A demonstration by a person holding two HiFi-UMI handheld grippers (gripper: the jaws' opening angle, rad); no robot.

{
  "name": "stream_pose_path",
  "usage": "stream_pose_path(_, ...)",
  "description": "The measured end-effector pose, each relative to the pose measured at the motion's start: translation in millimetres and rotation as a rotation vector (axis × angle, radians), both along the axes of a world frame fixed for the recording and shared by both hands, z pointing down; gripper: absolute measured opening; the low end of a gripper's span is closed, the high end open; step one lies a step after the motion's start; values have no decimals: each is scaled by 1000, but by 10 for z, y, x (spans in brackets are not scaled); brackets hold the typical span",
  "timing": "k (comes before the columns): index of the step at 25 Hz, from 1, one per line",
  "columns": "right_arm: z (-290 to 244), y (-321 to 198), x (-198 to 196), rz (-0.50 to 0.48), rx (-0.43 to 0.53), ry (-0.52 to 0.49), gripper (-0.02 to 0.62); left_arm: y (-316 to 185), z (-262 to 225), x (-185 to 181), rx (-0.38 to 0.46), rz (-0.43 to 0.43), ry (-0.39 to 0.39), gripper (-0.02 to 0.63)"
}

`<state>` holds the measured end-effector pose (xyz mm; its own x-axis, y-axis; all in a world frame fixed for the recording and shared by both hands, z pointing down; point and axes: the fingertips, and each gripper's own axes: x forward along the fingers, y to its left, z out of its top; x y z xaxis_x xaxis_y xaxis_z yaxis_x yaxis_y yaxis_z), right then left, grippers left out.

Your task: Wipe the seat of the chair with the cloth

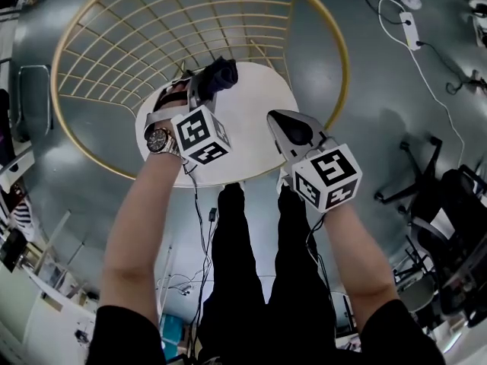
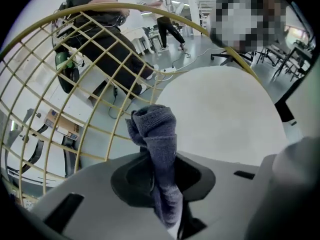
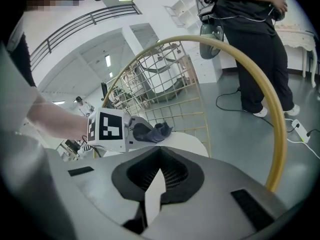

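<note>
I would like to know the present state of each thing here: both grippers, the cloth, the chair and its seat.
left gripper, fingers shut on the cloth
right gripper, fingers shut, nothing between them
cloth, bunched, pinched at one end, the rest sticking out free
seat, bare; contact with the cloth cannot be told
chair, upright

No legible text or labels anywhere.

Glossy grey floor [image 1: 365,90], black office chairs [image 1: 456,204], white power strip [image 1: 409,30], perhaps a mezzanine railing [image 3: 95,19], ceiling strip lights [image 3: 108,60].
</note>
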<state>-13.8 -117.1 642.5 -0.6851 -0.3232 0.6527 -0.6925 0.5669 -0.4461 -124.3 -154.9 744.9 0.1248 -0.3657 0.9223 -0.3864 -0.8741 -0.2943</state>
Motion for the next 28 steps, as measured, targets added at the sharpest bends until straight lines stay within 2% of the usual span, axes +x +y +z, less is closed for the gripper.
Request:
stream_pose_path(4,-24,19,-111,-4,-5,3,12,106,-25,-46,-22,35,-3,94)
stream_pose_path(13,-89,134,-169,-15,8,-1,12,640,-44,56,-97,66,58,92)
stream_pose_path(24,-158,427,-145,-11,11,6,12,1505,-38,276,-232,145,101,92)
stream_pose_path(28,-169,508,-97,-9,8,9,12,1772,-41,393,-285,135,130,92)
